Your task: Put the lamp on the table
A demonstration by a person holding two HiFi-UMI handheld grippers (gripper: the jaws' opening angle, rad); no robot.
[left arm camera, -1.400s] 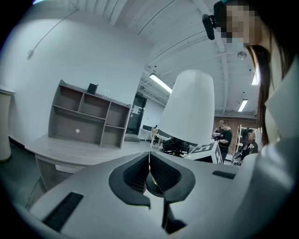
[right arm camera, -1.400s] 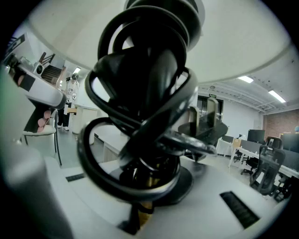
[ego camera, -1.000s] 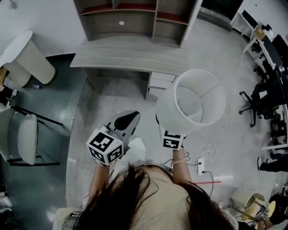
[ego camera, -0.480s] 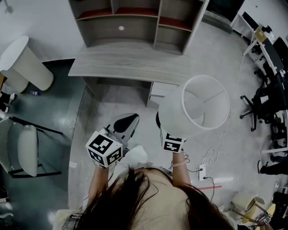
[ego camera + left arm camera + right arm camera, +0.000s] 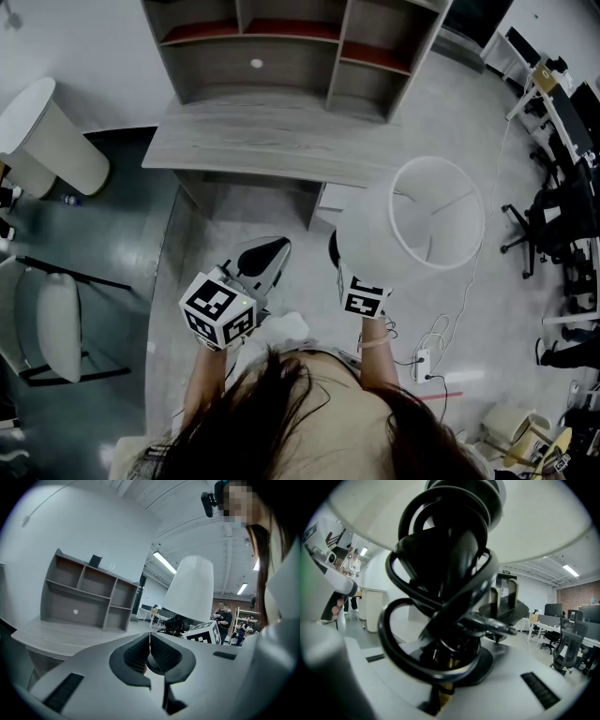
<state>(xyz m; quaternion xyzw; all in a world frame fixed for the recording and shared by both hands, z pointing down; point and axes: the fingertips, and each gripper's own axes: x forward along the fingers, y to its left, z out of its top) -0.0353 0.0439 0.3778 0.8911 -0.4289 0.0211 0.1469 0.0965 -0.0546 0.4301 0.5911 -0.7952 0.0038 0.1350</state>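
The lamp's white shade hangs open-topped above the floor, just short of the grey wooden table. My right gripper is shut on the lamp's stem under the shade, where a black cord is coiled. In the head view the shade hides its jaws and only its marker cube shows. My left gripper is held level to the left of the lamp, shut and empty. In the left gripper view the shade rises to the right of its closed jaws.
A shelf unit stands on the table's far side and a drawer block under it. A white cylinder and a chair are at left. A power strip with cord lies on the floor at right, with office chairs beyond.
The lamp shade and right gripper have drifted a little right and toward the table, and the shade tilts more to the right. The left gripper has hardly moved.
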